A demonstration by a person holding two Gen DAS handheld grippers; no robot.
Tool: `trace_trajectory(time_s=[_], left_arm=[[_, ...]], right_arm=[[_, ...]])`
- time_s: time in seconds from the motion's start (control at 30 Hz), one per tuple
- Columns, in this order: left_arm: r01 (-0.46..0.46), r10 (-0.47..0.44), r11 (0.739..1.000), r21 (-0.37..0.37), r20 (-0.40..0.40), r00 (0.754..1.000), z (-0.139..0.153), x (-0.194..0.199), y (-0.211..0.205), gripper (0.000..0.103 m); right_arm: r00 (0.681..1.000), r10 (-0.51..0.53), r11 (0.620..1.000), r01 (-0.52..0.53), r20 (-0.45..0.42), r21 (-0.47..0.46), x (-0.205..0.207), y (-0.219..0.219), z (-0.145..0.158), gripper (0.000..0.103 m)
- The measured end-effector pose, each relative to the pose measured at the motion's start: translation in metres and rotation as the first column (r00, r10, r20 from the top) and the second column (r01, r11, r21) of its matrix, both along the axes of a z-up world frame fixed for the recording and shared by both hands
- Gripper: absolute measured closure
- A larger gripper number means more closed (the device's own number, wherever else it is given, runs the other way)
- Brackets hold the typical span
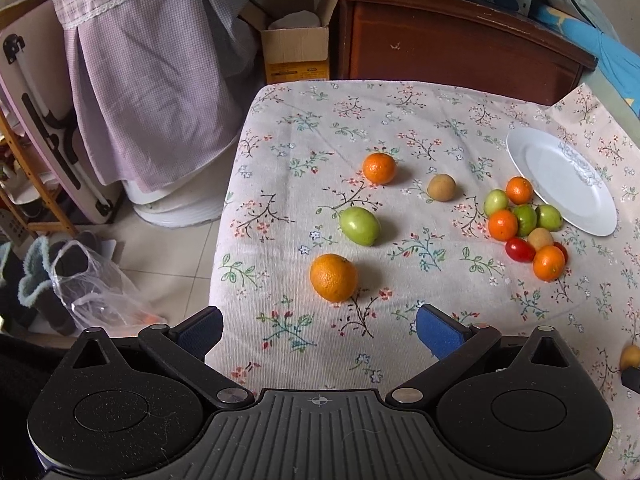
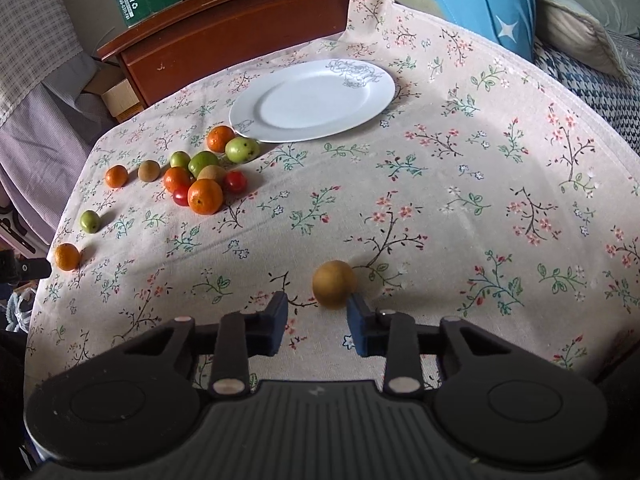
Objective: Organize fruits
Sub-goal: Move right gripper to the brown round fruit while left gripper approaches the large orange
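My right gripper [image 2: 317, 314] stands spread, one pad beside a small brown fruit [image 2: 334, 283] that looks light, firm and prone to roll, best pinched across its middle. My left gripper [image 1: 319, 330], jaws wide and empty, hovers near an orange [image 1: 333, 277]. Beyond lie the soft floral tablecloth [image 2: 460, 208], the bare white plate [image 2: 312, 100] and a cluttered room.

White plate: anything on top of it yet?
No fruit on the white plate; only its printed grey flower motif shows. An orange and a green fruit sit at its near edge, on the tablecloth. Under the plate is hidden.
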State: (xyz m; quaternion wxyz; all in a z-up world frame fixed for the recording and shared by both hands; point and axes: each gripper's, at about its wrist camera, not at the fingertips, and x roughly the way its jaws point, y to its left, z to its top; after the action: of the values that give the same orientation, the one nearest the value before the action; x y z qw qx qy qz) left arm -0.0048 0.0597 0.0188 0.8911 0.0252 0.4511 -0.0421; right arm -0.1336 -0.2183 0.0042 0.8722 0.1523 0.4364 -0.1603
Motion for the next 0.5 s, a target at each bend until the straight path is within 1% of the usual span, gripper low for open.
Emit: trace_trajectory(time_s=[0.1,0.23,0.27,0.33,0.37,0.43,0.5], left_arm=[[0.011,-0.011,1.000,0.022,-0.004,1.000,-0.008,0.008,-0.006,0.001],[0.018,-0.018,1.000,0.008,0.003,1.000,-0.014,0.013,-0.007,0.002],[0.027,-0.027,1.000,0.003,0.012,1.000,-0.014,0.013,-0.007,0.001],[0.037,-0.036,0.999,-0.019,0.028,0.999,-0.014,0.013,-0.006,0.002],[0.037,-0.036,0.999,-0.035,0.030,0.999,-0.015,0.014,-0.005,0.002],[0.031,-0.030,0.998,-0.053,0.024,0.999,-0.017,0.018,-0.003,0.002],[0.029,-0.028,0.998,-0.055,0.026,0.999,-0.019,0.020,-0.004,0.002]], right_arm=[[1.000,0.003,1.000,-0.003,-0.004,-0.001,0.001,-0.001,-0.003,0.079],[1.000,-0.002,1.000,0.002,-0.012,0.006,0.004,-0.002,-0.006,0.079],[1.000,-0.001,1.000,0.001,-0.014,0.006,0.005,-0.001,-0.006,0.076],[1.000,-0.007,1.000,0.007,-0.012,0.003,0.005,-0.001,-0.006,0.075],[1.000,-0.008,1.000,0.008,-0.011,0.004,0.006,-0.001,-0.006,0.071],[1.000,-0.012,1.000,0.012,-0.006,0.011,0.007,-0.002,-0.006,0.068],[1.000,-0.018,1.000,0.018,-0.002,0.009,0.008,-0.003,-0.007,0.067]])
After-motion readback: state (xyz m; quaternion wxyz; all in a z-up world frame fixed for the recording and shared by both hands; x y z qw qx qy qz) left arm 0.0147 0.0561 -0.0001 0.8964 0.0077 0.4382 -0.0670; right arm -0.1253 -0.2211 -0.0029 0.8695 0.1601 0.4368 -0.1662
